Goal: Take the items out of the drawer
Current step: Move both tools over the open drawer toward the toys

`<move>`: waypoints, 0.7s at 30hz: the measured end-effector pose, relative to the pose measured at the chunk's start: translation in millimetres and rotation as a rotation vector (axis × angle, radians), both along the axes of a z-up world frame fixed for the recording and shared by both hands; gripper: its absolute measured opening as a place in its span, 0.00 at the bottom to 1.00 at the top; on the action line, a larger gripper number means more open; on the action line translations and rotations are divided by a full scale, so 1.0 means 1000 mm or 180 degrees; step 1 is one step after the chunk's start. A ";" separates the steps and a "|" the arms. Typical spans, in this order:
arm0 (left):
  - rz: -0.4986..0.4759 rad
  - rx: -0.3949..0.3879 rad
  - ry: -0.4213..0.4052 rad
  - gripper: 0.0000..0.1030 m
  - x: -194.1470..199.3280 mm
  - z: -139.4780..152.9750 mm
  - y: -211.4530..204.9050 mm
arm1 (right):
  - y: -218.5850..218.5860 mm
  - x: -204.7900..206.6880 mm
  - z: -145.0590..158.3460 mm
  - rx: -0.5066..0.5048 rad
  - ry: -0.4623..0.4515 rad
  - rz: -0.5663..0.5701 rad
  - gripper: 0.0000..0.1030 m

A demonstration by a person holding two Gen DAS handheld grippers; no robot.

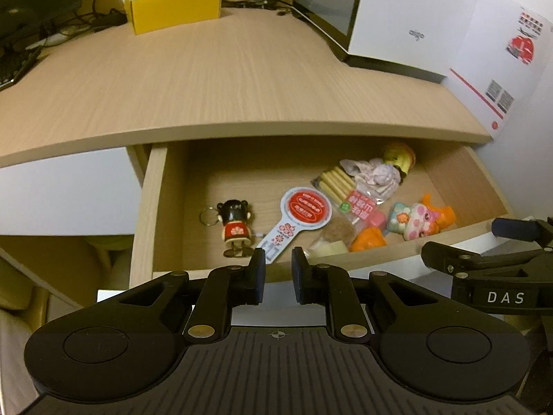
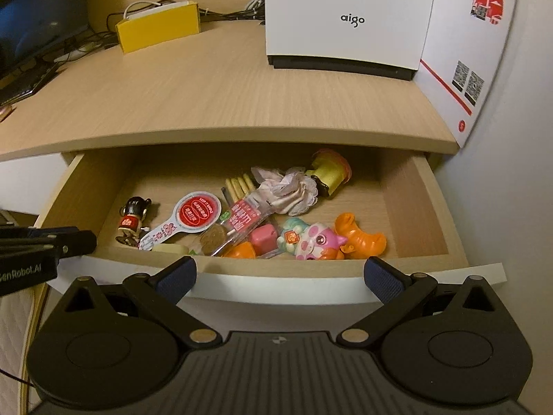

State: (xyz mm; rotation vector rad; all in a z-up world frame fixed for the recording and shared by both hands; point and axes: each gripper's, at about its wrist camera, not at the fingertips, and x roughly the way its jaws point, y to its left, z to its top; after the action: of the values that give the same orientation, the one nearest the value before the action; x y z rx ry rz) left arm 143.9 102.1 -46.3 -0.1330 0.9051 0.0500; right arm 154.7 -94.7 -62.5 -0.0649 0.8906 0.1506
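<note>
The drawer under the wooden desk is pulled out, with several small items inside. At its left lies a black-haired doll keychain, beside a paddle-shaped card with a red circle. Further right are a biscuit-stick packet, a crumpled pale cloth, a yellow toy, a pastel animal toy and an orange toy. My left gripper hovers over the drawer's front edge near the doll, with only a narrow gap and nothing held. My right gripper is wide open and empty before the drawer front.
On the desk top stand a yellow box with cables behind it, a white aigo box and a white carton with a red stripe against the right wall. A dark screen and keyboard sit at the far left.
</note>
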 end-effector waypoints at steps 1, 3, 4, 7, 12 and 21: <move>-0.0015 0.0011 0.0002 0.18 -0.002 0.000 -0.001 | -0.002 -0.002 0.000 0.0004 0.0009 0.0044 1.00; -0.0032 0.0028 0.0006 0.18 -0.004 0.001 -0.002 | -0.004 -0.002 0.002 0.0009 0.0072 0.0166 1.00; -0.0038 0.0030 0.0009 0.18 -0.005 0.001 -0.003 | -0.006 -0.001 0.004 0.0033 0.0131 0.0206 1.00; -0.0030 0.0013 0.0024 0.18 -0.009 0.001 -0.002 | -0.016 -0.002 0.015 0.0265 0.0151 0.0147 0.97; 0.0002 0.0028 0.0066 0.18 -0.012 0.003 -0.003 | -0.026 0.000 0.027 0.0224 0.0008 0.0034 0.97; -0.0119 0.0014 0.0360 0.18 -0.001 0.009 0.000 | -0.027 0.018 0.030 0.0310 -0.0120 0.0030 0.97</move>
State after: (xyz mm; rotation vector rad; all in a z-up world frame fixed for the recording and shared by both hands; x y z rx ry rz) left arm 142.5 101.9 -37.3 -0.1099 1.0200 0.0249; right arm 173.0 -121.7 -32.9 0.0187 0.8443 0.2006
